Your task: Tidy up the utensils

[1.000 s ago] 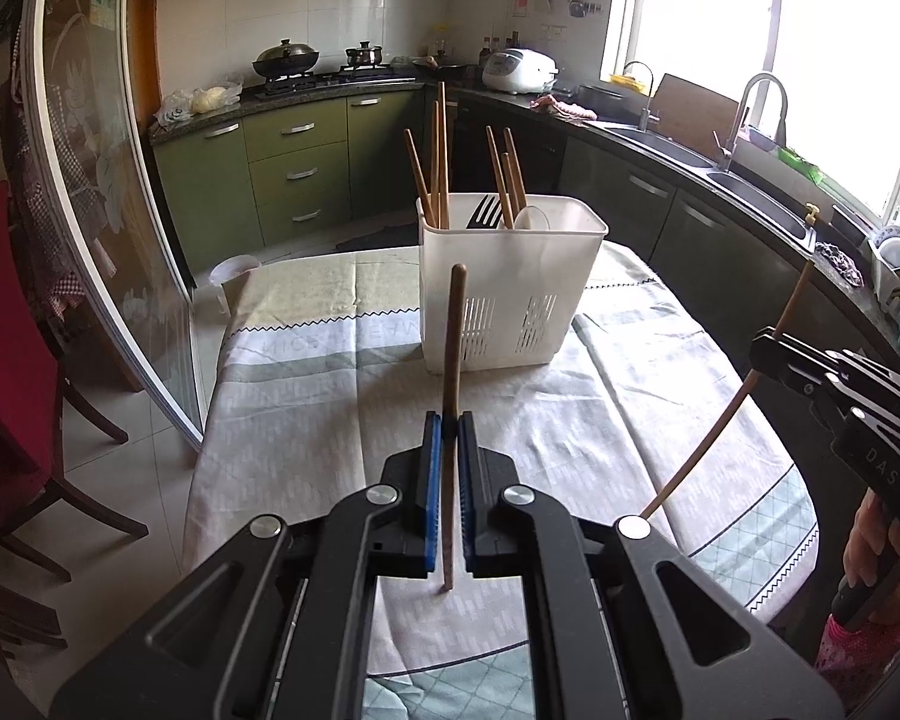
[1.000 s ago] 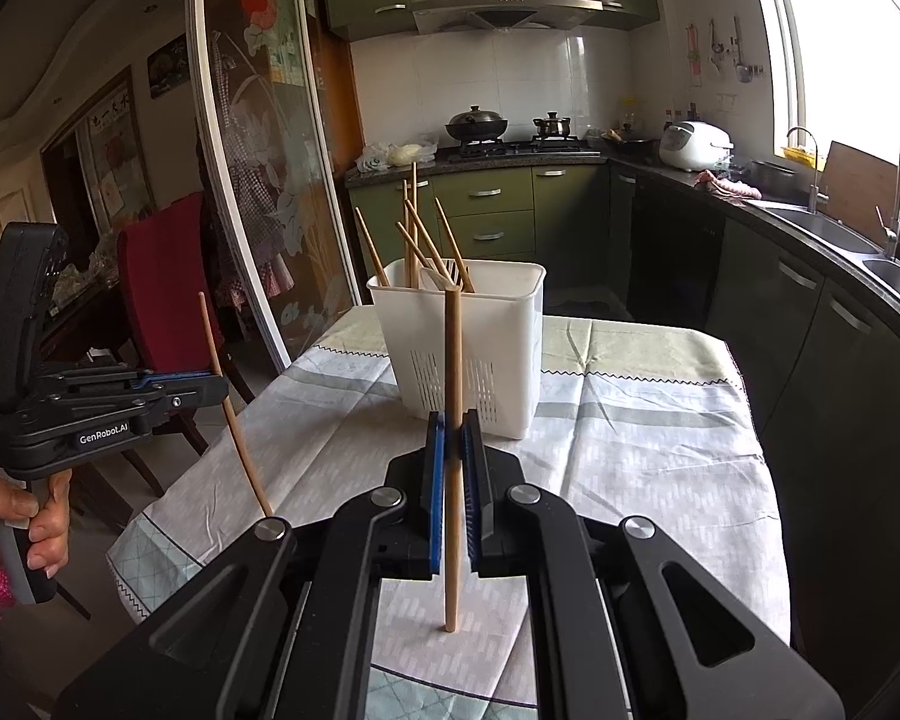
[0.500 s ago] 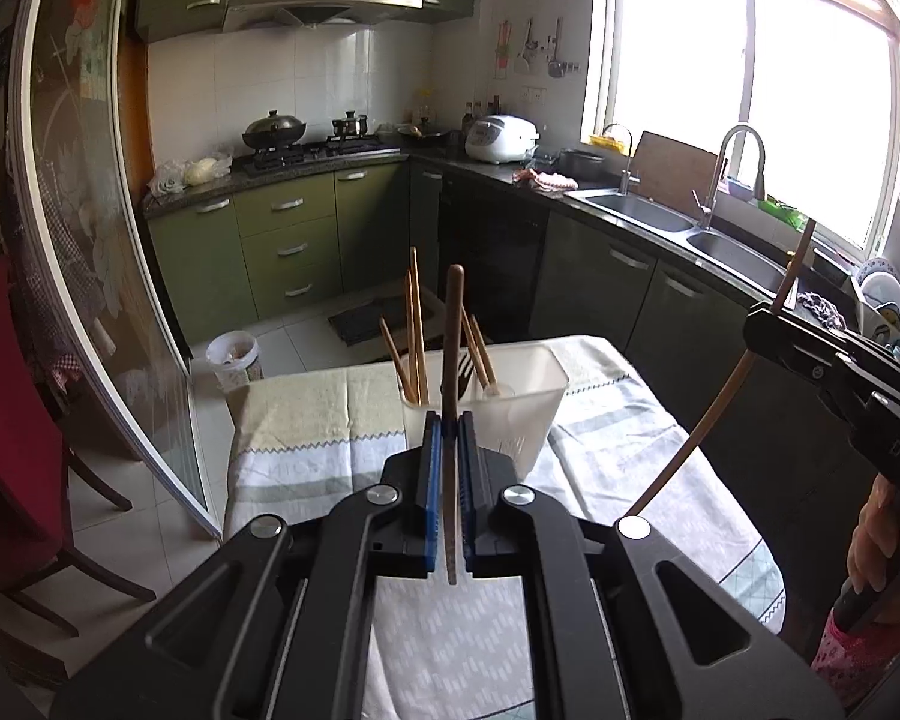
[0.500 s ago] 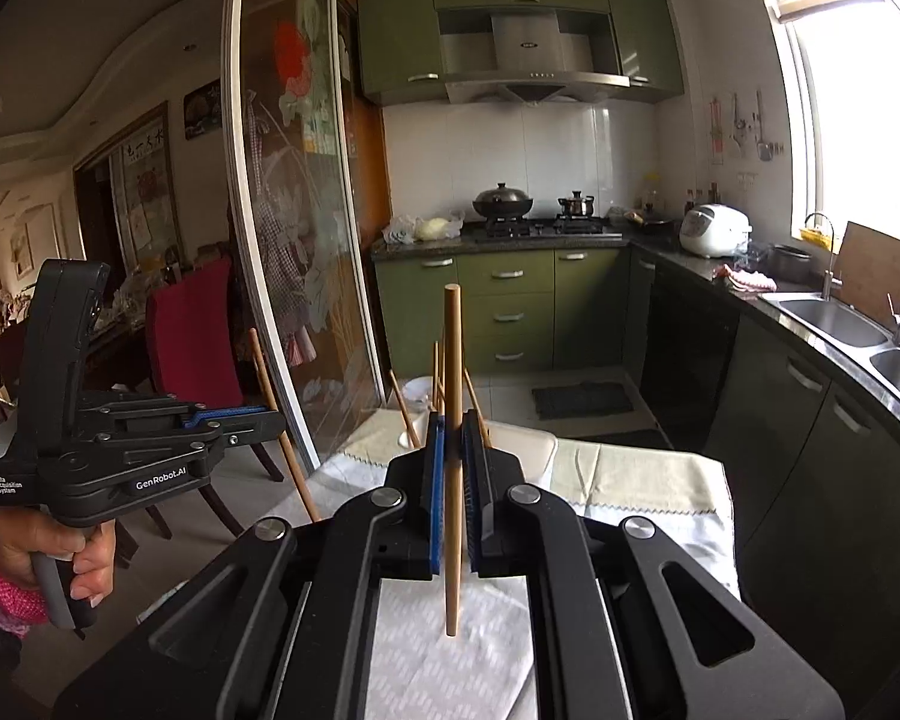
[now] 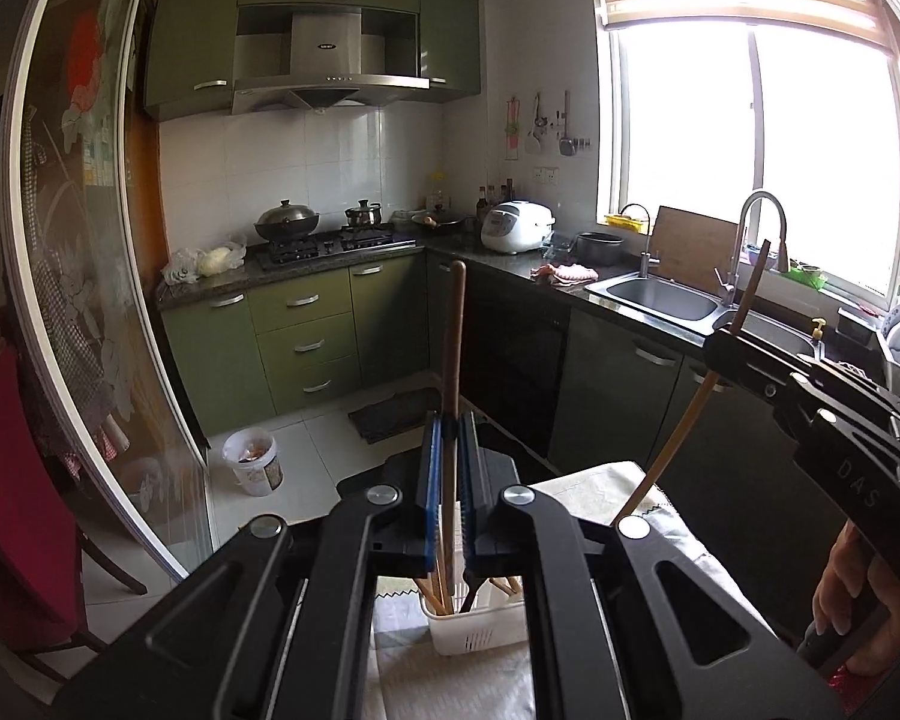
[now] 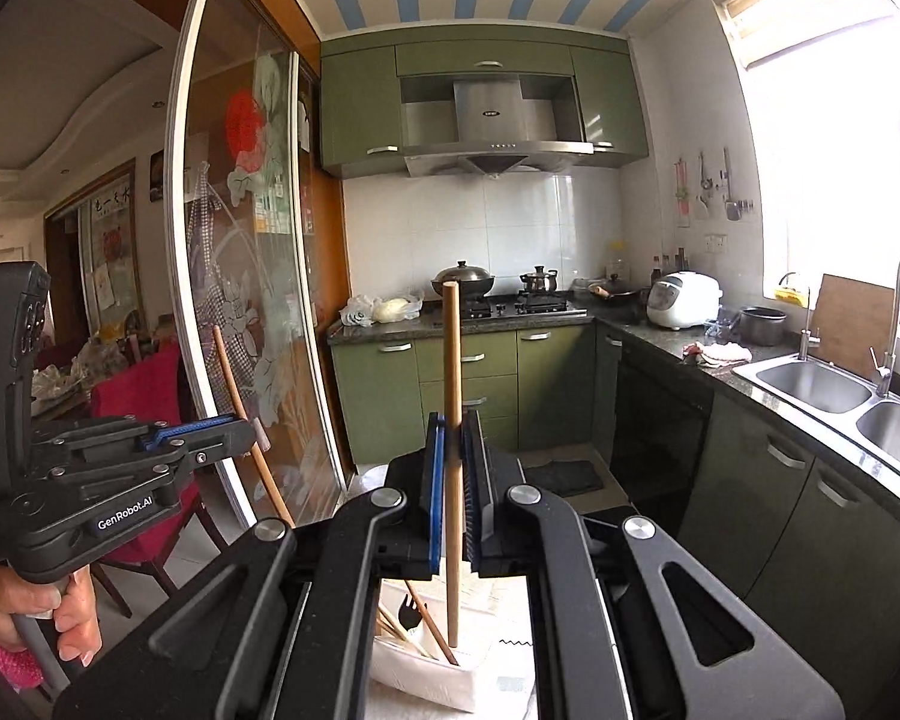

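My left gripper (image 5: 448,432) is shut on a dark wooden chopstick (image 5: 453,336) held upright, its lower end over the white utensil basket (image 5: 480,630). My right gripper (image 6: 452,429) is shut on a lighter wooden chopstick (image 6: 451,360), also upright, its lower tip above the basket (image 6: 426,681). The basket holds several chopsticks and a black fork (image 6: 407,611). The right gripper (image 5: 727,339) shows at the right in the left wrist view. The left gripper (image 6: 234,432) shows at the left in the right wrist view.
The basket stands on a table with a pale patterned cloth (image 5: 660,516). Green kitchen cabinets (image 5: 306,348), a stove with pots (image 5: 318,234) and a sink (image 5: 660,300) lie beyond. A glass sliding door (image 6: 240,300) and a red chair (image 5: 12,480) are at the left.
Both grippers have risen and moved forward over the basket with their chopsticks; the basket has dropped from the middle of each view to the bottom edge.
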The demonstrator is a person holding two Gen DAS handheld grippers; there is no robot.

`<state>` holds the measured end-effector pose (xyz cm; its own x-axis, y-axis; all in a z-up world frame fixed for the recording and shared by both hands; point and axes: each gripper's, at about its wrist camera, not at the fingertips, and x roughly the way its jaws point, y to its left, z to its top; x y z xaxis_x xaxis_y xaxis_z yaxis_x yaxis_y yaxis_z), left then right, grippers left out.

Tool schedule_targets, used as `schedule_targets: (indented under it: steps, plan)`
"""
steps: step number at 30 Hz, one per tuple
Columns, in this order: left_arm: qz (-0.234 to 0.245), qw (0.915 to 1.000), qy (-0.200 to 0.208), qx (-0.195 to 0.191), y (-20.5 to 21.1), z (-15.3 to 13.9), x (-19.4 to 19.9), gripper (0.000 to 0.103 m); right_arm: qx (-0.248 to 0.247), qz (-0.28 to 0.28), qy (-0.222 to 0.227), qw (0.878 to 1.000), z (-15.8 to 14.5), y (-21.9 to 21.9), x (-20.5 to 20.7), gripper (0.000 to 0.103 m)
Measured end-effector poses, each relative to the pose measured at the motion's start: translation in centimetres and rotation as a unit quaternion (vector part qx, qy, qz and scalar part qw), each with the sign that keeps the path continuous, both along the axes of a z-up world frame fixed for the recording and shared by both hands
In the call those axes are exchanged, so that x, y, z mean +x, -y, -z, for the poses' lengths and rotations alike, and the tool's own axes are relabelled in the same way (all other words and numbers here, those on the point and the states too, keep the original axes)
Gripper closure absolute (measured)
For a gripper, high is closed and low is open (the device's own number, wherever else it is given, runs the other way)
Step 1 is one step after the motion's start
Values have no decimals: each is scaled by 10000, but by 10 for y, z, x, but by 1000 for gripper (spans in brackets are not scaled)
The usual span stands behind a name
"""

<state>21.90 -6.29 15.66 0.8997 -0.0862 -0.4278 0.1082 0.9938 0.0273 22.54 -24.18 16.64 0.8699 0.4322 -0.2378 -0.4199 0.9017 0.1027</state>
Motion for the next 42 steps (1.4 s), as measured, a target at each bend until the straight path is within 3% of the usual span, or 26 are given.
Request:
schedule_targets:
  steps: [9,15,21,23,24,28,30,32,35,37,38,39,42]
  plan:
    - [24,9981,-593,-139,0,70,44,98,-312,-144,-771,9964,69,-24,60,96]
    - [43,9942,-1035,-274,-4,118,50,97,-474,-167,-1156,9920,113,-37,74,96]
    - [25,9941,-1065,-188,-8,140,45,97,-527,-124,-1275,9904,134,-38,71,94]
    - [49,9938,-1094,-202,-9,146,42,95,-562,-124,-1295,9899,138,-39,68,91]
    - [44,9937,-1099,-211,-9,148,41,94,-579,-118,-1301,9897,139,-39,67,83]
    - [23,9952,-944,-240,-12,145,27,82,-507,-113,-1229,9910,135,-35,48,79]
    - [-10,9965,-792,-282,-13,137,13,72,-497,-83,-1100,9927,129,-29,30,74]
    - [-47,9977,-622,-264,-16,128,-7,53,-481,-27,-961,9942,124,-20,7,66]
    - [-120,9993,-348,-92,-14,121,-47,32,-348,2,-800,9962,120,-1,-35,49]
    - [-173,9994,-274,-82,-15,122,-75,18,-243,42,-755,9968,126,14,-67,18]
    - [-199,9995,-238,-101,-15,125,-91,14,-165,9,-742,9971,130,20,-83,10]
    - [-210,9995,-191,-108,-14,128,-107,14,-112,0,-737,9972,135,27,-100,4]
    - [-357,9993,43,-83,-13,135,-153,9,-178,101,-702,9973,148,38,-147,4]
